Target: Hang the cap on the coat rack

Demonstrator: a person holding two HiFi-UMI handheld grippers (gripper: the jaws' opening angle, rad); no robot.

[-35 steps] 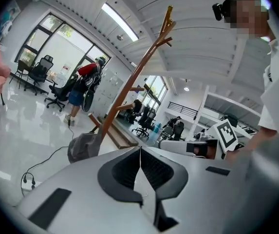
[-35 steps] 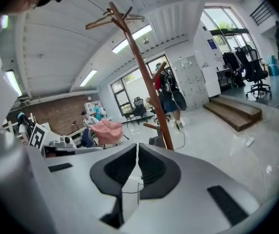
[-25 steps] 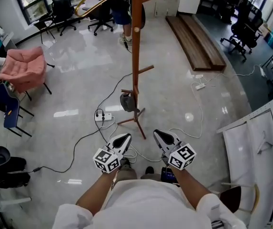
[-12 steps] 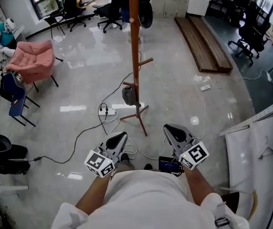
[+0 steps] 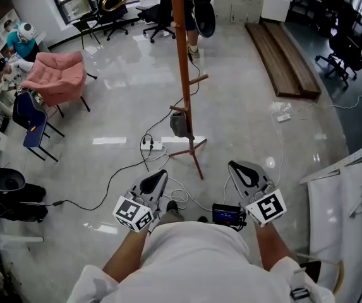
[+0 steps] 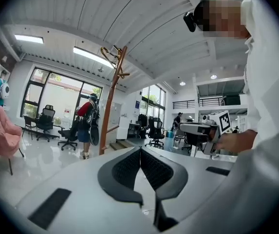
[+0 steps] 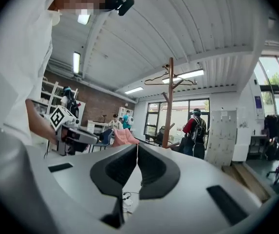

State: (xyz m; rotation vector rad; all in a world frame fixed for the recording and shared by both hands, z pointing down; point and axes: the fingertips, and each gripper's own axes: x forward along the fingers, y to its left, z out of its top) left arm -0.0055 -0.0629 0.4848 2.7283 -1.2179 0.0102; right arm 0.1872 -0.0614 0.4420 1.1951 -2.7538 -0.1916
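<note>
A tall wooden coat rack [image 5: 184, 62] stands on the shiny floor ahead of me. A grey cap [image 5: 179, 125] hangs on one of its low pegs, just above the feet. My left gripper [image 5: 161, 175] and right gripper [image 5: 235, 166] are held low by my body, short of the rack's base and either side of it. Both are shut with nothing between the jaws. The rack [image 6: 111, 101] rises beyond the shut left gripper [image 6: 140, 149] in the left gripper view. In the right gripper view the rack [image 7: 168, 106] shows past the shut right gripper [image 7: 137, 145].
A power strip [image 5: 153, 146] and loose cables lie by the rack's feet. A pink armchair [image 5: 57, 77] and a blue chair [image 5: 33, 121] stand at left, wooden planks [image 5: 287, 54] at back right, a white table [image 5: 348, 194] at right. A person with a backpack [image 6: 87, 125] stands beyond the rack.
The head view has swung, so the rack and cap sit slightly further right. My two grippers have spread a little wider apart and stay shut and empty.
</note>
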